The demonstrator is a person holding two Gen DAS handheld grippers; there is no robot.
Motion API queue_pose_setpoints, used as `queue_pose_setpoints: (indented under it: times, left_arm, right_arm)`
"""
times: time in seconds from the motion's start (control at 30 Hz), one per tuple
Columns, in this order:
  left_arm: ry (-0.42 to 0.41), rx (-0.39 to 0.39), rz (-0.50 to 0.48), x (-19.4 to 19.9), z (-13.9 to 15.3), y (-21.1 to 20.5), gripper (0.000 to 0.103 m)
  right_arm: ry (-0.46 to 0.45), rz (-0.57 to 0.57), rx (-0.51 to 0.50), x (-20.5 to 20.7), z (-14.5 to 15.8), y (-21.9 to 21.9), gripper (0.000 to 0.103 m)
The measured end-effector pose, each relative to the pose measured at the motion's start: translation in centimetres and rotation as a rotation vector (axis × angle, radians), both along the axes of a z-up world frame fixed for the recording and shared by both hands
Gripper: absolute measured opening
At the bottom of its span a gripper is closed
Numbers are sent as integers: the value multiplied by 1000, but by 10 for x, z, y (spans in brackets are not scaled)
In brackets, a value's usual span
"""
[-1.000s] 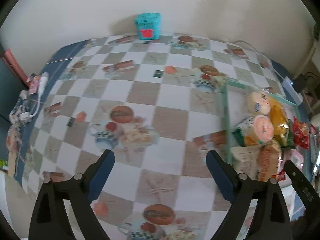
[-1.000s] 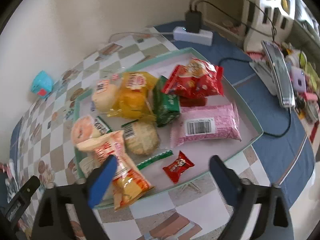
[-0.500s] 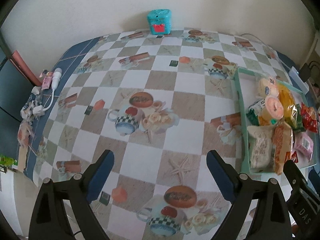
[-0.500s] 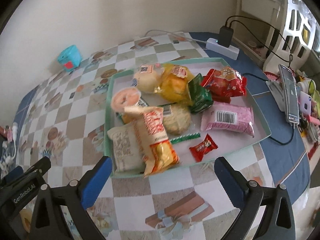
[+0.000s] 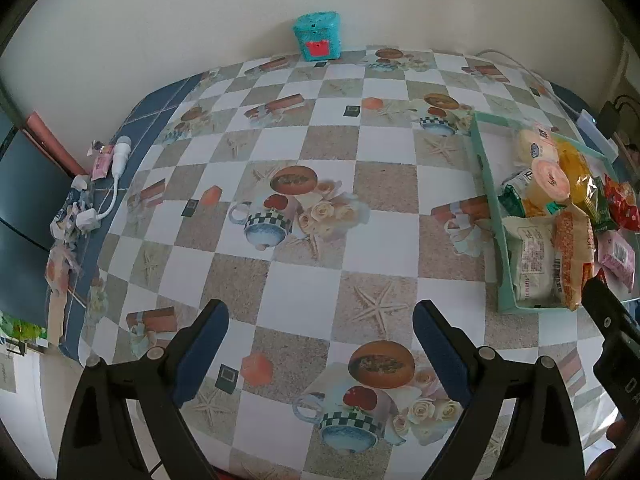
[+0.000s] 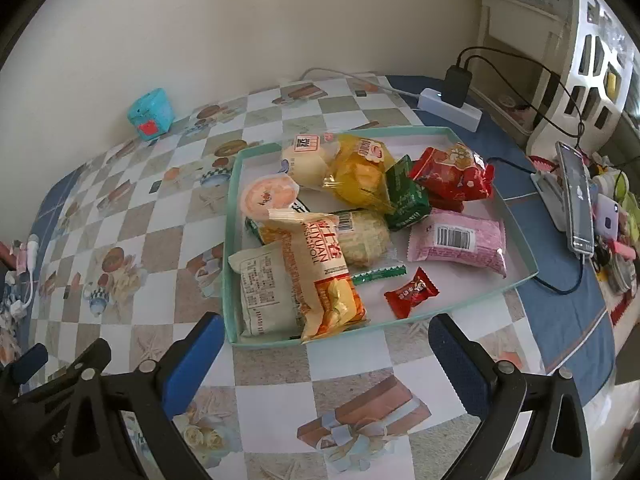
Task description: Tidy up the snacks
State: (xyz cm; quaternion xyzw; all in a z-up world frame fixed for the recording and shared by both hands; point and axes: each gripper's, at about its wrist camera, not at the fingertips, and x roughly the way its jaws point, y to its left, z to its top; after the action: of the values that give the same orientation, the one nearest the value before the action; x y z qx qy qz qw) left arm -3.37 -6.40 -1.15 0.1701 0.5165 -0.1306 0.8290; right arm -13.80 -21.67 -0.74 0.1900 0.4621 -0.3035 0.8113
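A pale green tray holds several wrapped snacks: an orange-and-white roll packet, a white packet, a pink packet, a red bag, a yellow bag, a green packet and a small red candy. The tray also shows at the right of the left wrist view. My right gripper is open and empty, just in front of the tray's near edge. My left gripper is open and empty over the checkered tablecloth, left of the tray.
A teal box stands against the far wall. A white power strip with a black charger, cables and a phone lie right of the tray. Small clutter and a white cable sit at the table's left edge.
Both grippers have pulled back and up from the tray, so more of the table shows. Both stay open and empty. The snacks have not moved.
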Motion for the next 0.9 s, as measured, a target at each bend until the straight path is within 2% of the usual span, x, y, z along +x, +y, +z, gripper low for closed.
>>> queue_pose_setpoints:
  times: [0.9]
  left_arm:
    - [20,-1,40,11,-3,9,94]
  right_arm:
    - [40,26,6,7,-7,6,103]
